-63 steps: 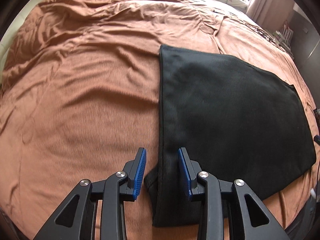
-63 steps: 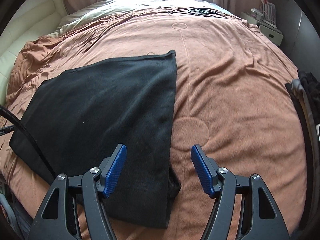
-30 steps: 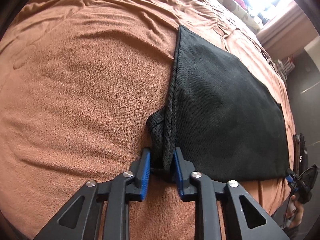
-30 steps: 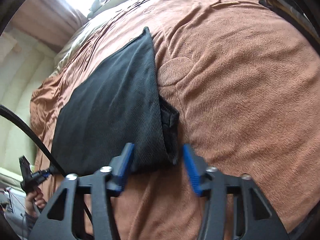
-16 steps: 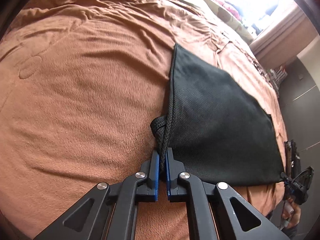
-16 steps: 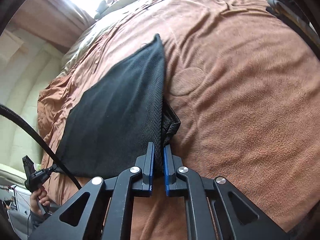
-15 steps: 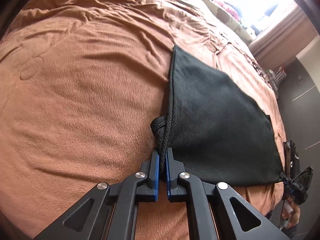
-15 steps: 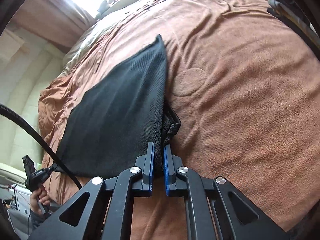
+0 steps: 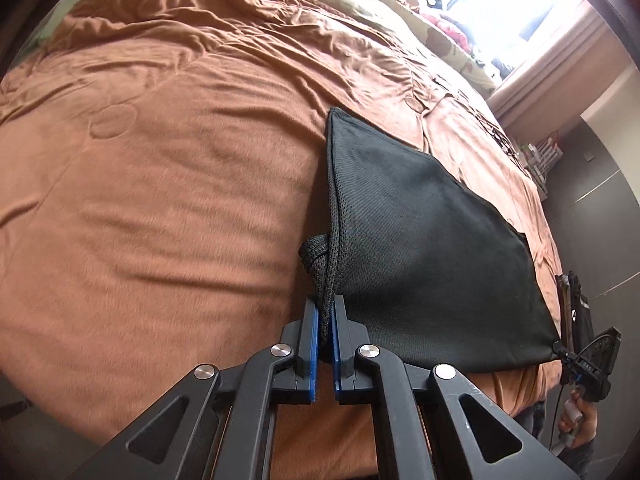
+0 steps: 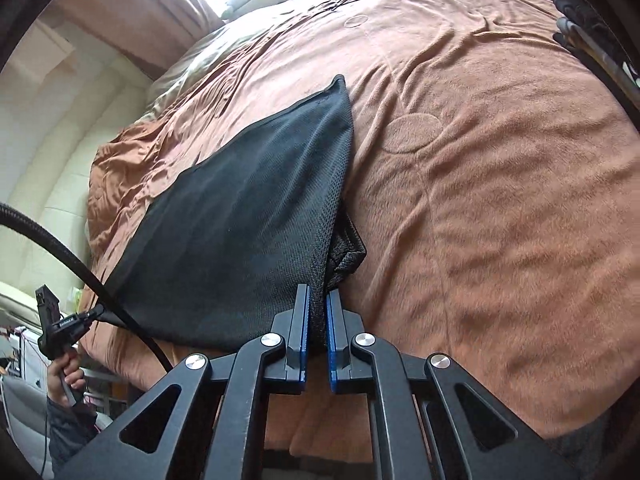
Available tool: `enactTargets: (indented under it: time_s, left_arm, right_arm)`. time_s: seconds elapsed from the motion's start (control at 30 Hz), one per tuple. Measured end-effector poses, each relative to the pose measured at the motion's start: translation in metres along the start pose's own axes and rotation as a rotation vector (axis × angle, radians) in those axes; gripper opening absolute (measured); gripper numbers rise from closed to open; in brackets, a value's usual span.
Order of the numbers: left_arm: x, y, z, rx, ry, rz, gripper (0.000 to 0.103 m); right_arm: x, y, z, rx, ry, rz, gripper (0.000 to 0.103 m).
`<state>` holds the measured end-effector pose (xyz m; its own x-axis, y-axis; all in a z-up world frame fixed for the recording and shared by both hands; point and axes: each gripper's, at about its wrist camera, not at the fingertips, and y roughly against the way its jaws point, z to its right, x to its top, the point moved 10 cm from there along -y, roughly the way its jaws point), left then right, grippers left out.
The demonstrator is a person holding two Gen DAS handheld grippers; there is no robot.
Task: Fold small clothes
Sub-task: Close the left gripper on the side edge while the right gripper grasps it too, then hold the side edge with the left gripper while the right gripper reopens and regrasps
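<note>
Left tongs and right tongs are each clamped tight on a near corner of the black mesh garment, hiding the pinched cloth between the blue pads. It lies flat on the bed's brown blanket, a small fold bunched beside each grip, its near edge lifted.
</note>
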<state>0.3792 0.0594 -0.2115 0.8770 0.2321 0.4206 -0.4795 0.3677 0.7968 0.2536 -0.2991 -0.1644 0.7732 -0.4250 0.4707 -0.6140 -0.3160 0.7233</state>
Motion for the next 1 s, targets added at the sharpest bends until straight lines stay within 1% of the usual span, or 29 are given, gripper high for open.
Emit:
enactTargets:
  time_s: [0.2,0.4,0.53,0.6,0.67,0.7,0.77,0.8,0.83,0.87,0.9,1.0]
  left_arm:
    - [-0.022,0.009,-0.007,-0.023,0.017,0.006,0.005]
    - [-0.036,0.012,-0.015,-0.043,0.029,0.007,0.005]
    - [-0.038,0.01,-0.018,-0.065,0.033,0.007,0.006]
    - [-0.039,0.007,-0.016,-0.078,0.028,0.004,0.006]
    - [-0.042,0.002,-0.018,-0.085,0.047,-0.009,0.006]
    - [-0.043,0.0,-0.019,-0.091,0.055,-0.017,0.006]
    - [-0.047,-0.005,-0.021,-0.099,0.07,-0.03,0.008]
    - [-0.049,-0.006,-0.022,-0.105,0.077,-0.033,0.012]
    - [-0.051,-0.007,-0.023,-0.11,0.087,-0.035,0.02]
    - [-0.052,-0.007,-0.024,-0.124,0.1,-0.032,0.023]
    - [-0.052,-0.007,-0.024,-0.141,0.113,-0.025,0.026]
    - [-0.054,-0.005,-0.023,-0.155,0.125,-0.007,0.027]
  right_arm:
    - [-0.016,0.009,0.007,-0.007,-0.004,-0.003,0.004]
    - [-0.034,0.018,0.006,-0.026,-0.005,-0.009,0.004]
    - [-0.038,0.024,0.002,0.01,-0.028,-0.02,0.005]
    - [-0.036,0.026,0.004,-0.017,-0.021,-0.027,0.006]
    - [-0.034,0.031,-0.001,-0.051,0.003,-0.02,0.006]
    - [-0.032,0.034,-0.005,-0.073,0.027,-0.014,0.009]
    - [-0.029,0.04,-0.018,-0.114,0.084,-0.001,0.023]
    - [-0.028,0.042,-0.024,-0.12,0.108,0.004,0.039]
    - [-0.027,0.042,-0.031,-0.124,0.134,0.007,0.055]
    - [-0.027,0.042,-0.037,-0.128,0.155,0.008,0.06]
    - [-0.026,0.042,-0.044,-0.138,0.175,0.011,0.06]
    - [-0.027,0.037,-0.062,-0.148,0.22,0.019,0.06]
